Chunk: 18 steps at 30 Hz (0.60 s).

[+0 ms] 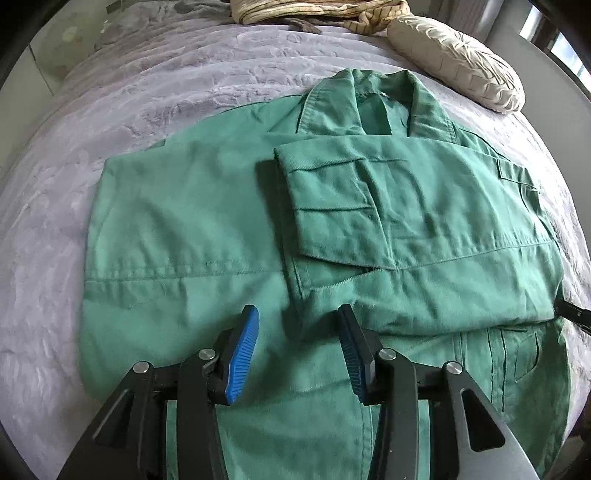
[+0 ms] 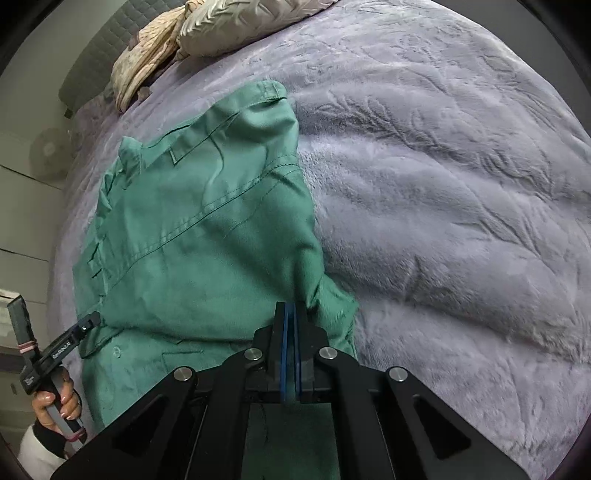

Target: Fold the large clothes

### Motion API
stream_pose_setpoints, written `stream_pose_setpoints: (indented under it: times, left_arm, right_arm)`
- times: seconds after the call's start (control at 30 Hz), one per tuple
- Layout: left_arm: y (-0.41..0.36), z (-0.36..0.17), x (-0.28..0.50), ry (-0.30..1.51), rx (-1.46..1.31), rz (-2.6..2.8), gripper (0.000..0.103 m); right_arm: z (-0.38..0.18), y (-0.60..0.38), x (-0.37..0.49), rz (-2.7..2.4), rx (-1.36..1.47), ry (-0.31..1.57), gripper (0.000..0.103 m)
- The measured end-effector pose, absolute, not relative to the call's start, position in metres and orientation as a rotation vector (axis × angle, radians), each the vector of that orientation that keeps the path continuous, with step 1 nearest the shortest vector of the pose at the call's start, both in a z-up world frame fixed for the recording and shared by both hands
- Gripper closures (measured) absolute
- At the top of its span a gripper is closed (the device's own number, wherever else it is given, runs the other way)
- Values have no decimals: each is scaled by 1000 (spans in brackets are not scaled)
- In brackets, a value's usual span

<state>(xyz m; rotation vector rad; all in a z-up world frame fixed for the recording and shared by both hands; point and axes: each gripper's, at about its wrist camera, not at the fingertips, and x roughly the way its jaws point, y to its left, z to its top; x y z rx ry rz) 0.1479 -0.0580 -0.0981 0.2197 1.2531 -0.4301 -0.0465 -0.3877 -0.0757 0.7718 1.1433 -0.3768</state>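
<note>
**Green jacket half folded on a lilac bed**

While the person stood at the foot of the bed, a wide plush lilac bedspread (image 2: 443,184) filled the room's middle, embossed with a leaf pattern. Across it lay the task's thing, a large green work jacket (image 1: 207,221), collar pointing away toward the headboard, with one sleeve (image 1: 351,206) already folded flat across the chest. Beyond it sat a beige pleated cushion (image 1: 458,59) and a crumpled striped cloth (image 1: 314,11).

To my eye the jacket looked like a sturdy cotton twill: soft and limp, middling in weight, not slippery, likely to hold a crease yet sag if lifted by a single point. Stitched seams and the hem seemed the surest places to pinch, with both corners taken together.

Nearer the person, the left gripper (image 1: 299,332) hovered just over the jacket's lower part, its blue pads (image 1: 242,354) spread wide and holding nothing. The right gripper (image 2: 290,321) sat at the jacket's right edge with its pads pressed together; green cloth bunched right at the tips, so it appeared to be pinching a fold of the jacket, though the contact itself was hard to see.

Both camera views cut off the jacket's hem behind the grippers. Its other sleeve could not be made out.
</note>
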Motion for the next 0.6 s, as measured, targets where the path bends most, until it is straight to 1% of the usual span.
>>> stream_pose_setpoints:
  times: [0.07, 0.3, 0.33, 0.4, 0.47, 0.6]
  left_arm:
    - [-55, -96, 146, 1266, 218, -413, 57]
    - [-46, -87, 132, 1294, 213, -376, 56]
    - [-45, -87, 130, 1297, 213, -367, 41]
    - [-42, -85, 123, 1290, 209, -343, 17]
    - [-41, -81, 117, 1262, 215, -325, 17]
    - [-38, -81, 109, 1283, 211, -307, 17]
  right_arm:
    - [-70, -387, -51, -381, 782, 1139, 98]
    - [-63, -378, -65, -359, 828, 1149, 98]
    - [-63, -376, -66, -356, 831, 1152, 98]
    - [-64, -372, -67, -347, 835, 1159, 98]
    - [-64, -369, -68, -336, 836, 1164, 98]
    - [-63, -366, -69, -315, 845, 1172, 98]
